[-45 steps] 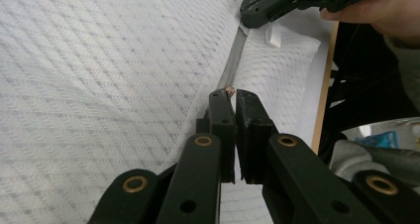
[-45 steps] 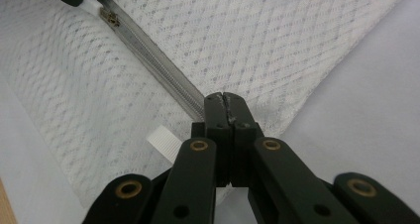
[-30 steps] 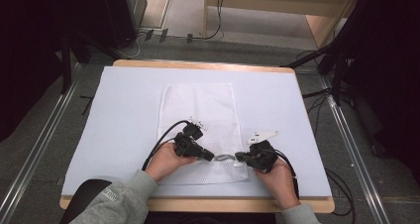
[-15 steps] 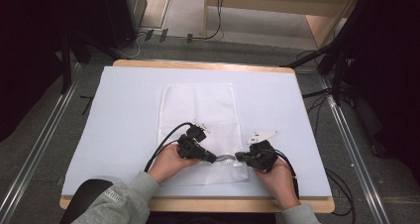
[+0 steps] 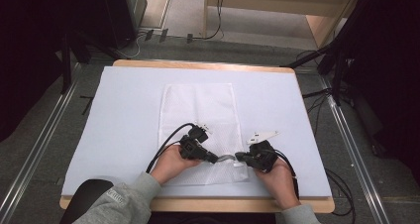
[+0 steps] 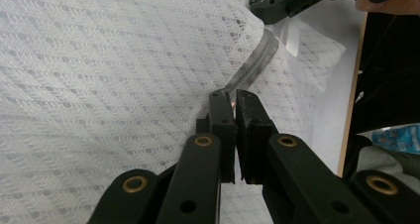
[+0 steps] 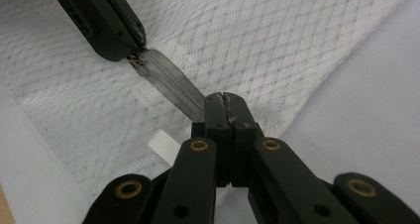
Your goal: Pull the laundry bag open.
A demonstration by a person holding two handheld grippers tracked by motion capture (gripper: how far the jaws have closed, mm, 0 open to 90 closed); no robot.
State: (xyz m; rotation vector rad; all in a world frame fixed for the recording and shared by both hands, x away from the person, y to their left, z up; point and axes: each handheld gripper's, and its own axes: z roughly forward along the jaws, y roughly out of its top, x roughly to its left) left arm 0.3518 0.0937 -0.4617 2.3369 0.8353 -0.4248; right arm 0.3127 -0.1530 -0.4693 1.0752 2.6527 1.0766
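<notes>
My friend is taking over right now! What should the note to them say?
Left gripper: shut on the zipper pull.
Right gripper: shut on the zipper end, holding it taut.
The white mesh bag lies flat on the white mat, zipper near the front edge, between the two grippers.
Done: both grips are set.
Left: probably slide the pull along the zipper; I cannot tell how much of it is open.

A wooden-edged table (image 5: pixel 198 64) carries a pale blue-white sheet (image 5: pixel 124 115) that covers nearly its whole top, and on the sheet, about the middle and reaching toward the near edge, a white mesh bag (image 5: pixel 198 105) lies flat.
</notes>
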